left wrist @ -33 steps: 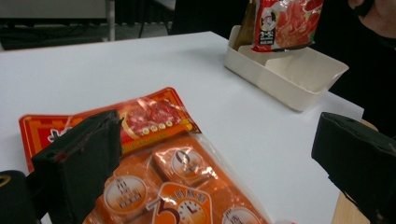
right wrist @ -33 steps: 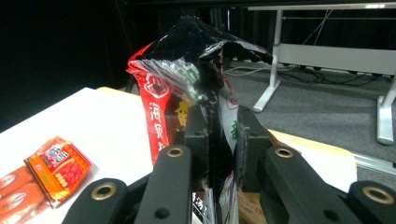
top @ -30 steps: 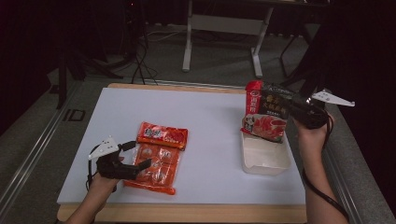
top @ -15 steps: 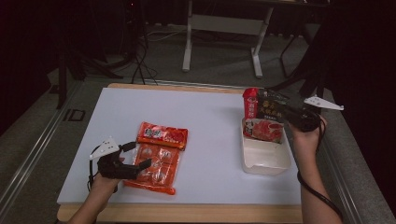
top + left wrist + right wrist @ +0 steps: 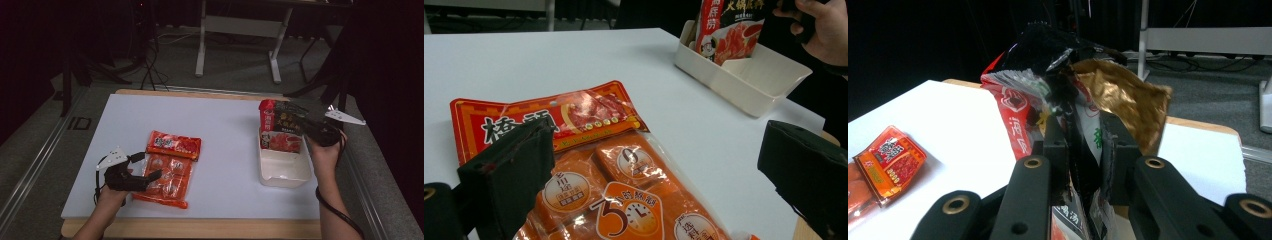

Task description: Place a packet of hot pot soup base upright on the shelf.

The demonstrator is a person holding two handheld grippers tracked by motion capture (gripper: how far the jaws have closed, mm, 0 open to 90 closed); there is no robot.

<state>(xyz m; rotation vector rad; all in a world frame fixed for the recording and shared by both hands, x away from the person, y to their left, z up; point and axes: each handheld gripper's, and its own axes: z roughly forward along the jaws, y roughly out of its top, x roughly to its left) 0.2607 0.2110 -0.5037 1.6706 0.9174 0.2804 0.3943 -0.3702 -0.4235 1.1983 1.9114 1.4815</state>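
Note:
My left gripper (image 5: 146, 166) rests open at the near left, its jaws wide over an orange sachet pack (image 5: 167, 178). In the left gripper view that orange pack (image 5: 624, 195) lies between my jaws of the left gripper (image 5: 659, 150). A red packet (image 5: 173, 144) lies flat just beyond it, seen also in the left gripper view (image 5: 549, 117). At the right, my right gripper (image 5: 311, 128) is shut on the top of a red and black pouch (image 5: 279, 129) that stands upright in a white bin (image 5: 284, 174). In the right gripper view my right gripper (image 5: 1083, 142) pinches the crumpled pouch (image 5: 1020, 107).
The white table (image 5: 225, 125) has a wooden edge near the person. The bin (image 5: 749, 82) stands at the right side, with a hand (image 5: 824, 30) behind it. Beyond the table are a dark floor, cables and a metal stand (image 5: 237, 25).
My right gripper has sunk a little with the pouch, whose lower end now sits deeper in the bin. The left gripper has stayed where it was.

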